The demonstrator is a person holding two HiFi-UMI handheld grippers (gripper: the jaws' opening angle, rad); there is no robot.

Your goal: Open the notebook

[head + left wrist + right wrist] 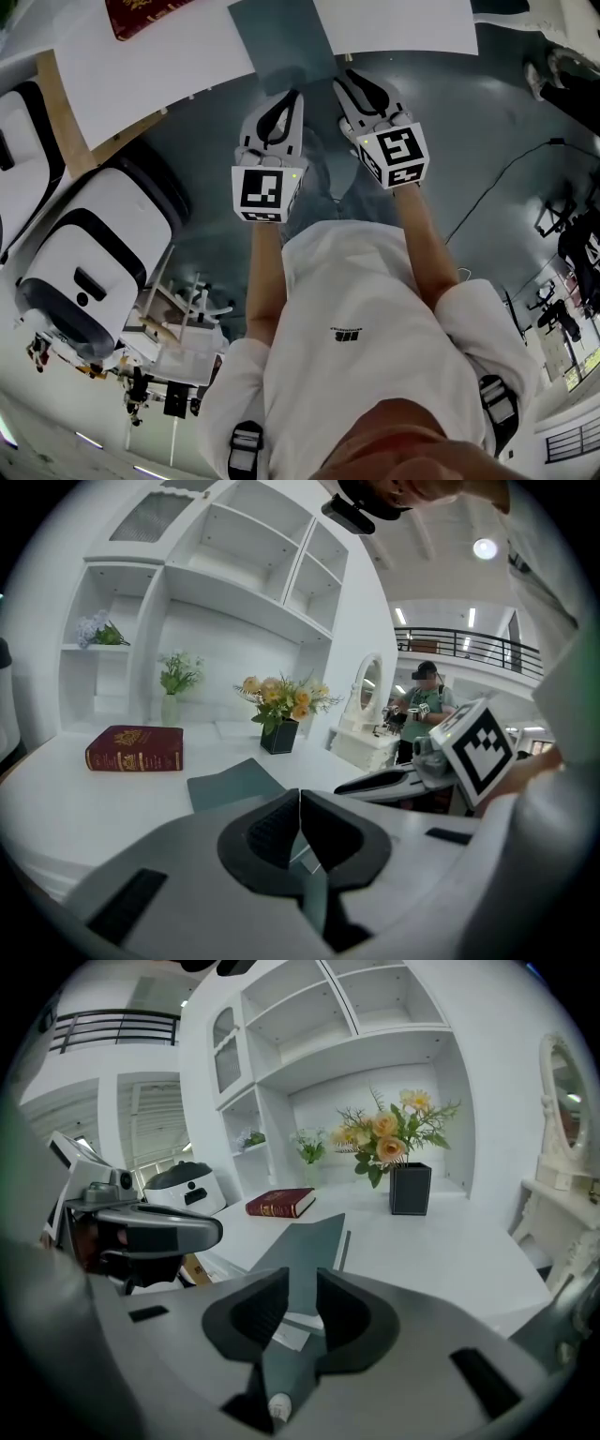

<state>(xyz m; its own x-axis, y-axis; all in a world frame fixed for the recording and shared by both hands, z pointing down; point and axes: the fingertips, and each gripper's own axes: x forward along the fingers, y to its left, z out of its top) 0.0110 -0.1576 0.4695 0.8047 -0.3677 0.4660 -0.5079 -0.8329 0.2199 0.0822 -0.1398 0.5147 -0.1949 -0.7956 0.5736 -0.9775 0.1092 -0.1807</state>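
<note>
A dark grey-green notebook [281, 42] lies closed at the near edge of the white table [141, 66]. Both grippers hover side by side just short of that edge. My left gripper [286, 103] is shut, its black pads touching with nothing between them [300, 832]; the notebook [234, 782] lies ahead, slightly left. My right gripper [352, 84] is open, a narrow gap between its pads [302, 1307]. Through the gap I see the notebook [305, 1251] lying flat ahead, not gripped. Each gripper shows in the other's view: the right gripper [394, 782] and the left gripper [150, 1227].
A dark red book [134, 748] lies farther back on the table, left of the notebook. A black vase of flowers [410, 1190] stands at the back under white shelves. A white mirror stand [367, 714] is at the right. White machines [94, 262] stand on the floor at my left.
</note>
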